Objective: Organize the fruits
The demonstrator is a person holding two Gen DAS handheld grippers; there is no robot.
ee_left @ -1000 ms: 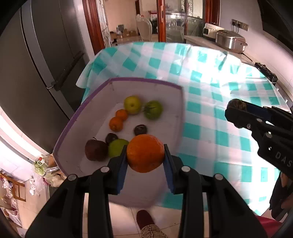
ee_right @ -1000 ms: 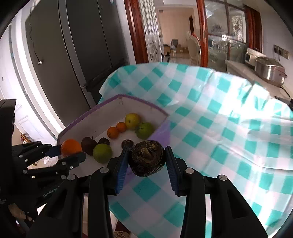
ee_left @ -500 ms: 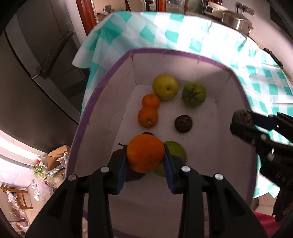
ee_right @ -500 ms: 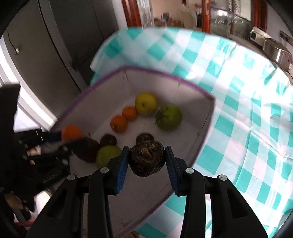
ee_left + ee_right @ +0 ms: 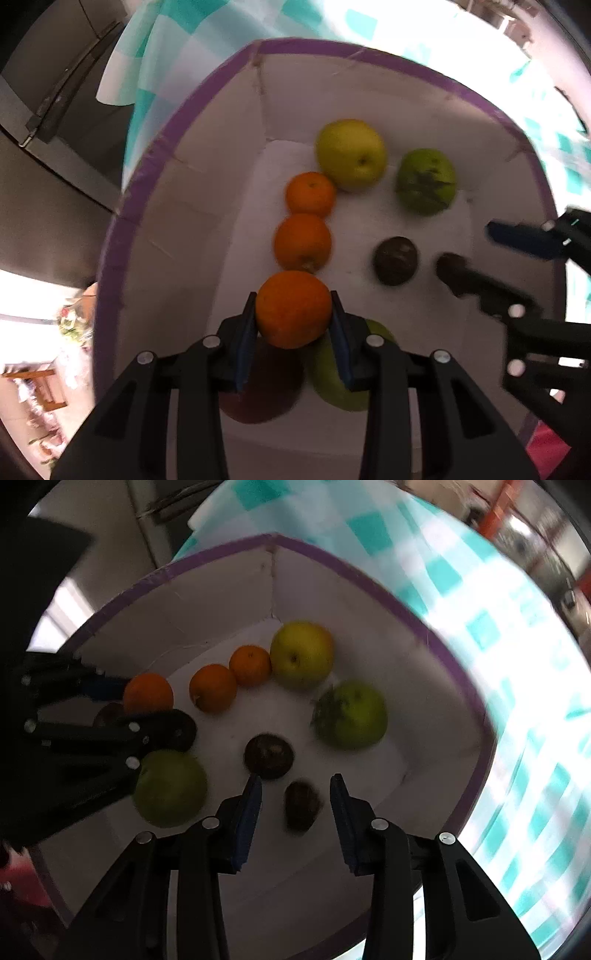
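A white box with a purple rim holds several fruits. My left gripper is shut on an orange, low inside the box, in line with two oranges lying on the floor. My right gripper hangs over the box floor with its jaws apart. A small dark wrinkled fruit shows blurred between them, clear of both pads and beside another dark fruit. A yellow apple and a green fruit lie at the far end.
A green apple and a dark red fruit lie under the left gripper. The box walls stand close on all sides. A teal checked tablecloth lies beyond the box, with a dark fridge to the left.
Both grippers have come down into the box and tilted further downward. The dark fruit has left the right gripper's pads and now sits lower. The left gripper still holds the orange.
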